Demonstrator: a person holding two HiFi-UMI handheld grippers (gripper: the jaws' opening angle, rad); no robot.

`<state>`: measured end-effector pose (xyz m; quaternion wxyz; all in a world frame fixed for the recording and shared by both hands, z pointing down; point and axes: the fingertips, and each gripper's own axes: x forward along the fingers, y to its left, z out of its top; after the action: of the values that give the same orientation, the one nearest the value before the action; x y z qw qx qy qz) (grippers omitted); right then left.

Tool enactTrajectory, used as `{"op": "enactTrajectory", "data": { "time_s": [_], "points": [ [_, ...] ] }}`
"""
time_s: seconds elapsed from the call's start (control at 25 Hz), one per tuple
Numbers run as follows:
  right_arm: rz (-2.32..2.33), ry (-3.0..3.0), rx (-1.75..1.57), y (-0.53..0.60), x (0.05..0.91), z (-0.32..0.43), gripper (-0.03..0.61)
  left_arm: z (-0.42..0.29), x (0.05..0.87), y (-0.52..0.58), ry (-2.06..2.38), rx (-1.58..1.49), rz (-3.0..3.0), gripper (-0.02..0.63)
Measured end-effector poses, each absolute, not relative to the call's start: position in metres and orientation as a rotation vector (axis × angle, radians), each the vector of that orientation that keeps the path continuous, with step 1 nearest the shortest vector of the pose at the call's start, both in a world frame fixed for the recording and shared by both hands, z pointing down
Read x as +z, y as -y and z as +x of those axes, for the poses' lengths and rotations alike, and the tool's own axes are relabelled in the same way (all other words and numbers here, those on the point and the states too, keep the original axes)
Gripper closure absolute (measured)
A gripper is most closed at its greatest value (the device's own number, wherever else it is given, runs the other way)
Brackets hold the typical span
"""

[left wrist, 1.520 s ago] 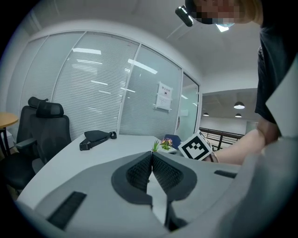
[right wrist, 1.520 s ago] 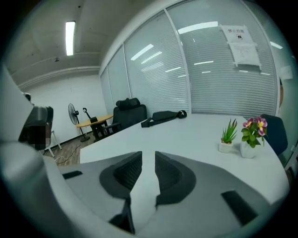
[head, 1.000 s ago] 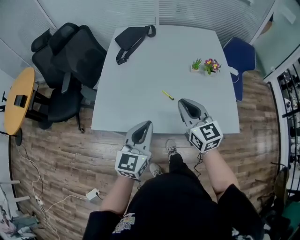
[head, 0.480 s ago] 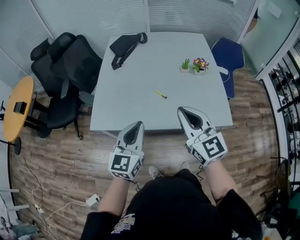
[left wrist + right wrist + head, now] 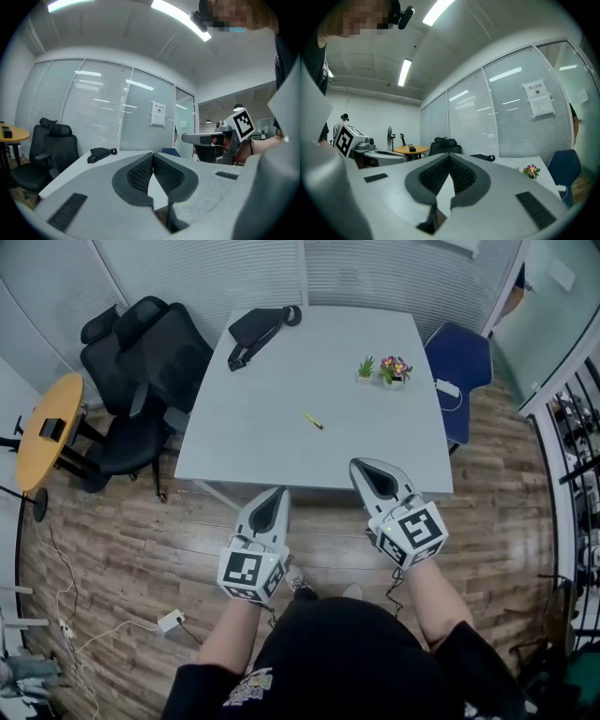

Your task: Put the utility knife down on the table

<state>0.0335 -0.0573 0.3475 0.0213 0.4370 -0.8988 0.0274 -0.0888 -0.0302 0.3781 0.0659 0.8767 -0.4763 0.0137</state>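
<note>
A small yellow utility knife [image 5: 313, 421] lies on the grey table [image 5: 272, 442], near its middle, with nothing touching it. My left gripper [image 5: 274, 495] hangs shut and empty over the floor, just short of the table's near edge. My right gripper [image 5: 361, 468] is also shut and empty, its tips at the table's near edge, well short of the knife. In the left gripper view the jaws [image 5: 153, 155] meet at their tips, and the right gripper [image 5: 192, 138] shows beside them. In the right gripper view the jaws [image 5: 449, 156] likewise meet with nothing between them.
A black bag [image 5: 258, 329] lies at the table's far left corner, and small potted flowers [image 5: 384, 369] stand at the far right. Black office chairs [image 5: 150, 362] stand left of the table, a blue chair [image 5: 459, 362] right. A round wooden table [image 5: 49, 427] is at far left.
Both grippers and the view have pulled back from the table toward the person. The knife stays where it lay on the table. Both grippers remain shut.
</note>
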Motion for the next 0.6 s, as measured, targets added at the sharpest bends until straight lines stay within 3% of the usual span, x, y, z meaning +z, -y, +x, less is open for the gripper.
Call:
{"op": "enactTrajectory", "data": {
  "time_s": [0.6],
  "points": [
    [1.180, 2.863, 0.199, -0.009, 0.379, 0.069, 0.575, -0.032, 0.387, -0.048, 1.553, 0.082, 2.575, 0.607]
  ]
}}
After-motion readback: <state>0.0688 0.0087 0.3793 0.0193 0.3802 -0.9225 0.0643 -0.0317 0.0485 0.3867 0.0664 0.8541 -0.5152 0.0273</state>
